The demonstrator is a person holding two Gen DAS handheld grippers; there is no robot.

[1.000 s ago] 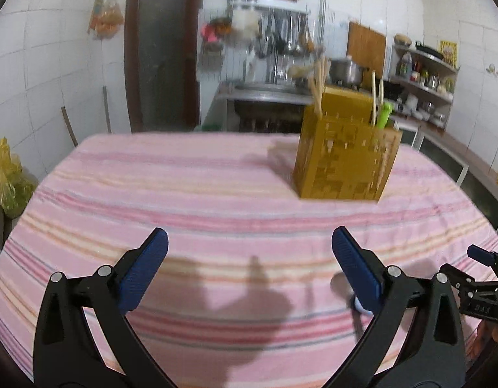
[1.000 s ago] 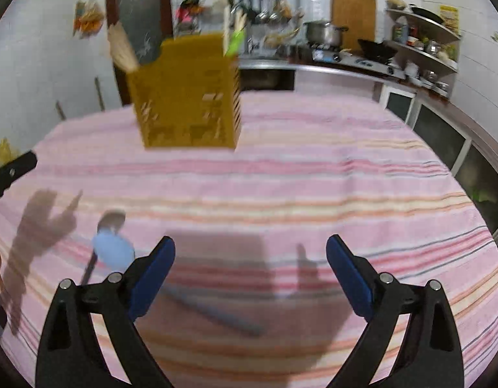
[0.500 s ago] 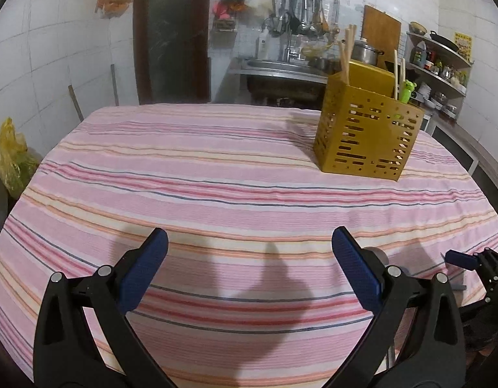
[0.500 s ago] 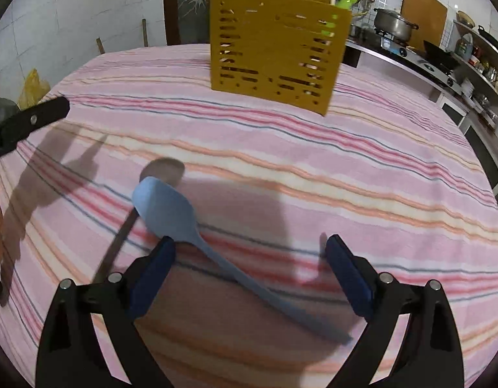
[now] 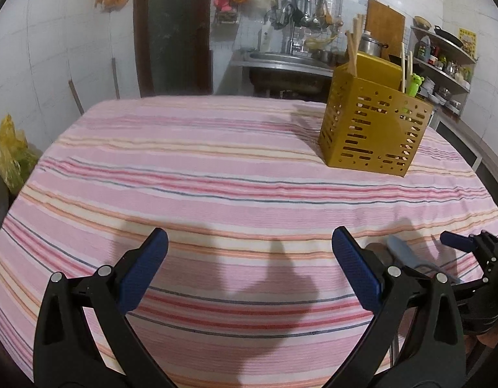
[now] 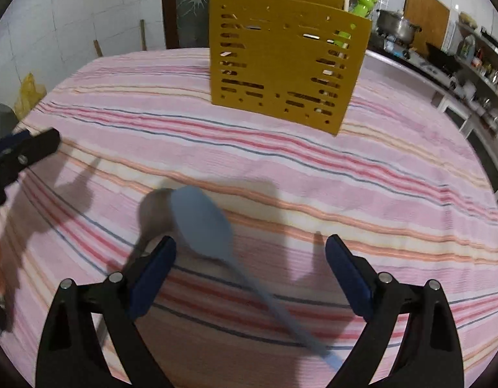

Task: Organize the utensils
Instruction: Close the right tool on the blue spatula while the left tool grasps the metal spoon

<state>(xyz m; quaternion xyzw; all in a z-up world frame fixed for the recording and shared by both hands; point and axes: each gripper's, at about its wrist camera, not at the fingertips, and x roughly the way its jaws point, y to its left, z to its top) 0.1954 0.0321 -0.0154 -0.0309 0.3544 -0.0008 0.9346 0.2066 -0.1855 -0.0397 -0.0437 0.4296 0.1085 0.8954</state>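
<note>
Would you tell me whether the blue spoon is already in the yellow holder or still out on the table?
Out: the blue spoon lies flat on the striped tablecloth, well short of the yellow holder.

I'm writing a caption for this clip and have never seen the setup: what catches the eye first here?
First the yellow slotted utensil holder, standing upright at the far side of the pink striped tablecloth with chopsticks sticking out of it. Next the pale blue spoon lying on the cloth between the fingers of the open right gripper. The left gripper is open over bare cloth.
</note>
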